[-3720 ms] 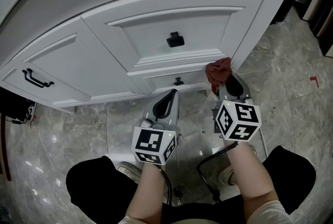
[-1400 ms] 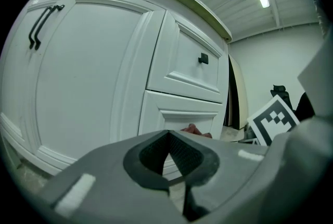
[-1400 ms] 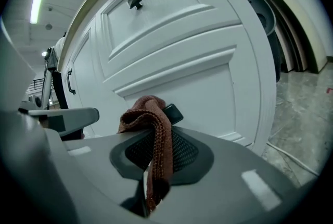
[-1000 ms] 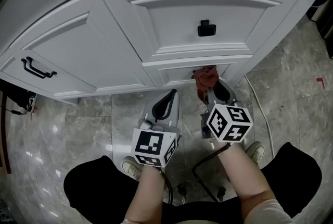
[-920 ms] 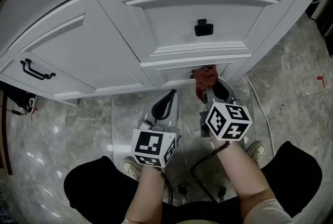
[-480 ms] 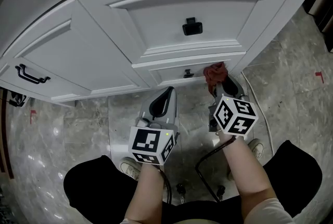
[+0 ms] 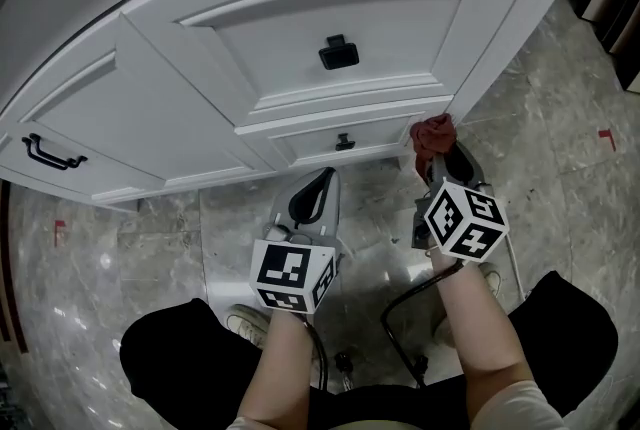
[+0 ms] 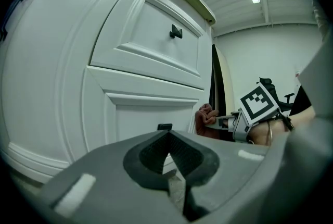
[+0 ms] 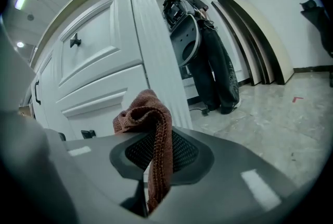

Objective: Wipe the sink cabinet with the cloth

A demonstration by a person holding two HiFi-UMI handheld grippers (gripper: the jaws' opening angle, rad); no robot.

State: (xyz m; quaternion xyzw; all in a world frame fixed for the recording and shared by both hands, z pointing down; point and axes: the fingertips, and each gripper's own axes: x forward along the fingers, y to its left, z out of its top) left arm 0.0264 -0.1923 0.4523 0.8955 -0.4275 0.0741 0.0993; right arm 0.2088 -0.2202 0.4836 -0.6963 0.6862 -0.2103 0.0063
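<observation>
At the sink cabinet's [image 7: 250,48] right corner post [image 7: 487,38] | red-brown cloth [image 7: 432,132] clamped in right gripper [image 7: 440,158], shifted right from beside the small drawer knob [image 7: 344,142] a second ago | left gripper [image 7: 321,182] jaws together, empty, low before the drawers | only in right gripper view: dark garment [image 9: 216,61], leaning boards [image 9: 255,35].

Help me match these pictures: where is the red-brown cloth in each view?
Head view: cloth right of centre, at the cabinet's corner.
Left gripper view: right of centre, beside that corner.
Right gripper view: centre, clamped in the right claw.
Shared landmark: lower drawer's black knob.
</observation>
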